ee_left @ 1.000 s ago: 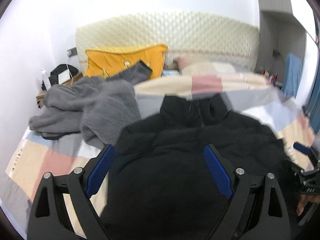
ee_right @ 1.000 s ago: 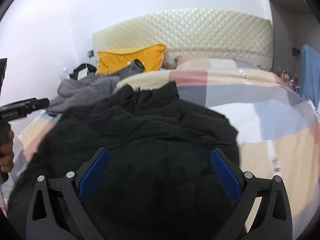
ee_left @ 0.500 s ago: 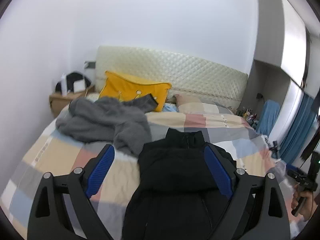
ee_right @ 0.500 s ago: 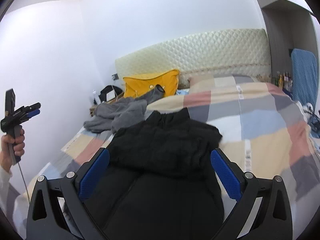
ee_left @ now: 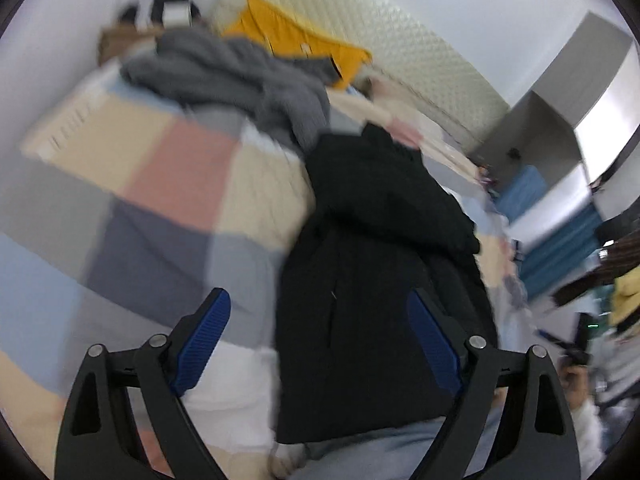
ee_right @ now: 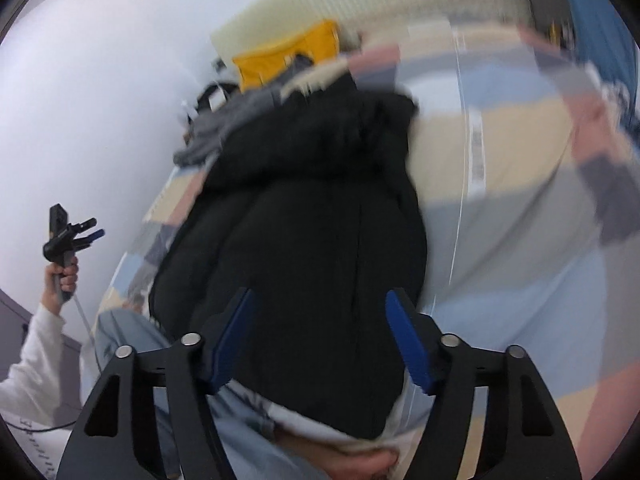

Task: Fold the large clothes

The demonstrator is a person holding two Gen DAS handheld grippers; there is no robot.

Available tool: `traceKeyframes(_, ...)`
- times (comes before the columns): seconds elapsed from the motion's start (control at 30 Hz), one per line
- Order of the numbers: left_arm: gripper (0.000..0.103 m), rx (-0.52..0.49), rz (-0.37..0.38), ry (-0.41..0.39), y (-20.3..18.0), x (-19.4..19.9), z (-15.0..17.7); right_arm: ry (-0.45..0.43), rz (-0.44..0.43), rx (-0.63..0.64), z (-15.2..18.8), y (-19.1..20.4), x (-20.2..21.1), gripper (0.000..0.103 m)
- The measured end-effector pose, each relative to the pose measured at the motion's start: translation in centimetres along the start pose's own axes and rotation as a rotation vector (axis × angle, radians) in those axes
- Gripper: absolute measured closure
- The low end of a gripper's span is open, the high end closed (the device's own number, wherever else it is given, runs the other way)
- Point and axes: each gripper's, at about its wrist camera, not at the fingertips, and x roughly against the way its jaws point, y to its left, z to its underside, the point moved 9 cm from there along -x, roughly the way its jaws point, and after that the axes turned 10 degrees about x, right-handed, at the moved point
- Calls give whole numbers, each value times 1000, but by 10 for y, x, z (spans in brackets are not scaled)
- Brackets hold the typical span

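Both views tilted and blurred since earlier; jacket (ee_left: 376, 264) flat on bed (ee_left: 168, 176). Left tool (ee_left: 320, 336) and right tool (ee_right: 320, 340) wide, empty.

We see the jacket (ee_left: 380, 248) lying on the bed (ee_left: 168, 184), its collar toward the headboard (ee_left: 384, 48). Behind it and to its left a heap of clothes (ee_left: 240, 80) rests on the bed. A pillow (ee_left: 296, 40) leans against the headboard behind this heap. Left of the headboard stands a nightstand (ee_left: 120, 40). Right of the bed stands a wardrobe (ee_left: 576, 92).
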Motion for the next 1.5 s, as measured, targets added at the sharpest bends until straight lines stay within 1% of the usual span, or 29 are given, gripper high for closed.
traceKeyframes(0.07, 25, 26, 35, 65, 11, -26, 17, 50, -20, -3, 12, -8, -16, 41)
traceKeyframes(0.13, 31, 37, 62, 137, 18, -48, 34, 97, -58, -16, 25, -14, -32, 45)
traceKeyframes(0.17, 39, 41, 79, 175, 20, -60, 43, 127, -80, -30, 32, -18, -41, 46)
traceKeyframes(0.2, 44, 48, 95, 216, 22, -72, 53, 152, -91, -38, 38, -21, -48, 47)
traceKeyframes(0.23, 46, 58, 115, 250, 23, -78, 61, 169, -100, -42, 41, -24, -52, 47)
traceKeyframes(0.3, 55, 73, 161, 326, 23, -94, 77, 208, -125, -57, 50, -28, -63, 48)
traceKeyframes(0.37, 57, 83, 195, 377, 23, -103, 89, 243, -144, -75, 59, -32, -74, 48)
traceKeyframes(0.4, 57, 87, 199, 402, 26, -108, 97, 255, -153, -83, 62, -34, -79, 48)
traceKeyframes(0.5, 57, 108, 161, 461, 38, -120, 115, 267, -171, -112, 64, -37, -88, 47)
traceKeyframes(0.53, 58, 117, 153, 468, 42, -122, 120, 268, -175, -120, 65, -38, -88, 47)
traceKeyframes(0.57, 58, 133, 151, 470, 45, -122, 123, 271, -182, -136, 66, -40, -90, 47)
traceKeyframes(0.6, 56, 163, 155, 476, 49, -122, 127, 270, -189, -146, 67, -42, -89, 47)
traceKeyframes(0.63, 54, 188, 162, 496, 51, -121, 129, 268, -196, -154, 69, -43, -88, 47)
traceKeyframes(0.67, 48, 216, 179, 526, 52, -122, 134, 270, -202, -158, 69, -43, -86, 46)
traceKeyframes(0.7, 37, 228, 192, 547, 52, -122, 138, 281, -207, -163, 71, -45, -84, 43)
traceKeyframes(0.77, 27, 214, 192, 569, 50, -123, 146, 283, -209, -174, 73, -49, -81, 41)
traceKeyframes(0.8, 26, 202, 204, 577, 46, -123, 150, 291, -188, -181, 76, -53, -79, 38)
traceKeyframes(0.87, 26, 189, 232, 593, 38, -125, 151, 300, -167, -196, 80, -59, -75, 36)
traceKeyframes(0.9, 26, 175, 250, 602, 34, -125, 152, 301, -170, -206, 81, -60, -75, 36)
traceKeyframes(1.0, 27, 166, 285, 595, 27, -126, 143, 316, -183, -218, 86, -60, -74, 35)
traceKeyframes(1.1, 28, 149, 298, 612, 20, -135, 139, 355, -188, -208, 83, -55, -82, 25)
traceKeyframes(1.2, 28, 114, 249, 653, 20, -141, 144, 411, -150, -208, 84, -57, -87, 25)
traceKeyframes(1.3, 28, 86, 224, 663, 23, -140, 148, 431, -159, -200, 85, -57, -87, 25)
traceKeyframes(1.37, 28, 74, 214, 668, 24, -140, 148, 430, -175, -217, 85, -60, -87, 25)
traceKeyframes(1.43, 27, 86, 206, 682, 34, -141, 149, 432, -191, -249, 87, -65, -88, 24)
traceKeyframes(1.5, 27, 124, 200, 706, 41, -146, 149, 435, -212, -251, 87, -65, -90, 22)
